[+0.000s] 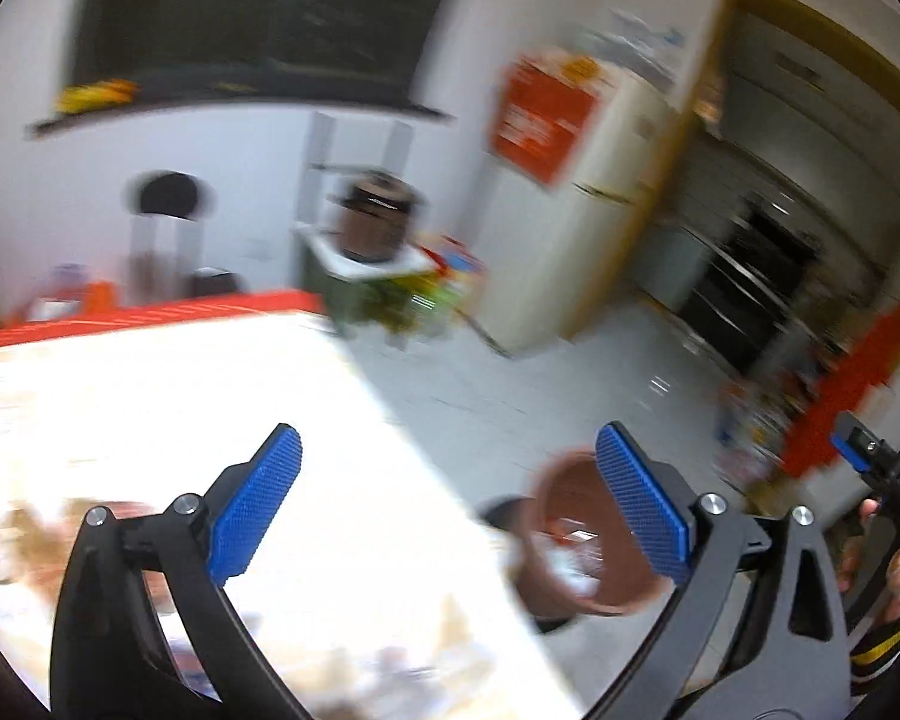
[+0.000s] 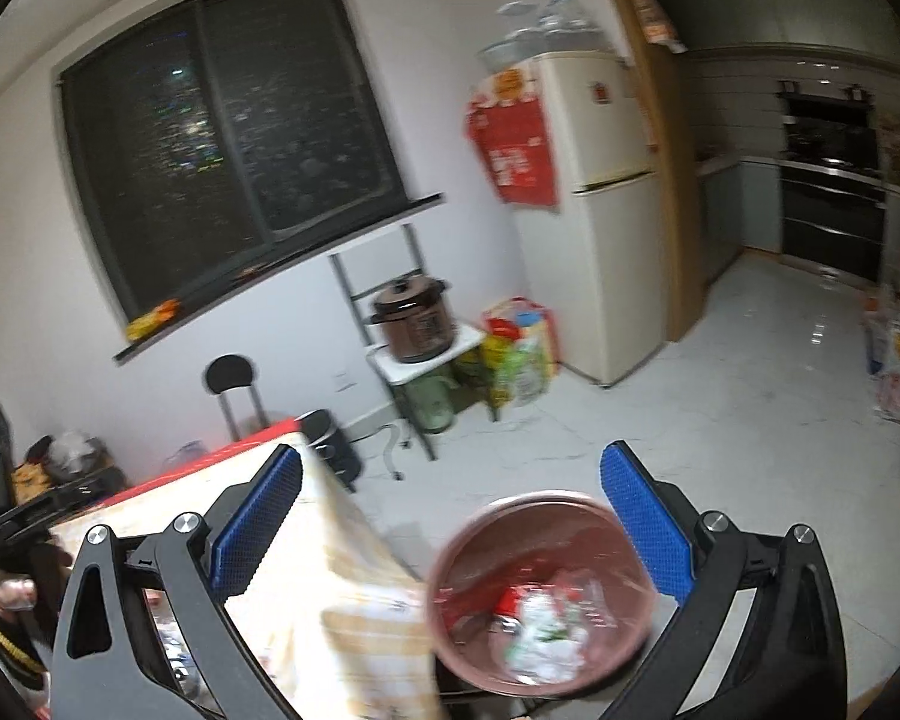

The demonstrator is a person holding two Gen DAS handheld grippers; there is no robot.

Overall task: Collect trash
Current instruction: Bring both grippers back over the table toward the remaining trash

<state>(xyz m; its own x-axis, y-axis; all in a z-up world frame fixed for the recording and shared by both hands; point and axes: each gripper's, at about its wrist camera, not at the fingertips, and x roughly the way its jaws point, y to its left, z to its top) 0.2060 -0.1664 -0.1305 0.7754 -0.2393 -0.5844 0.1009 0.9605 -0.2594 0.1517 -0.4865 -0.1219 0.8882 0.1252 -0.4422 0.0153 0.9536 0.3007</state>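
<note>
1. There are two grippers with black frames and blue ribbed pads. The left gripper (image 1: 450, 501) has its jaws spread wide with nothing between them; the right gripper (image 2: 450, 525) also stands wide open and empty.
2. One round brown plastic trash bin (image 2: 540, 591) stands on the floor just beside the table's near right corner; crumpled white and red trash (image 2: 540, 630) lies inside it.
3. One table with a pale checked cloth and red edge (image 2: 354, 588) fills the lower left of both views.
4. Only the right wrist view is sharp: it shows one brown electric cooker (image 2: 414, 321) on a small white shelf stand (image 2: 468, 339), one black round-backed chair (image 2: 231, 375) by the far wall, bright bags (image 2: 522, 354) beside the cream refrigerator (image 2: 606, 228), and the left hand (image 2: 12, 594) at the left edge.
5. The left wrist view is blurred; it alone shows the right hand (image 1: 897, 570) with a striped cuff at the right edge.
6. The room has white walls, one dark window (image 2: 228, 162), a glossy white tiled floor (image 2: 720, 408), and a kitchen with a black oven (image 2: 831, 180) far right.
</note>
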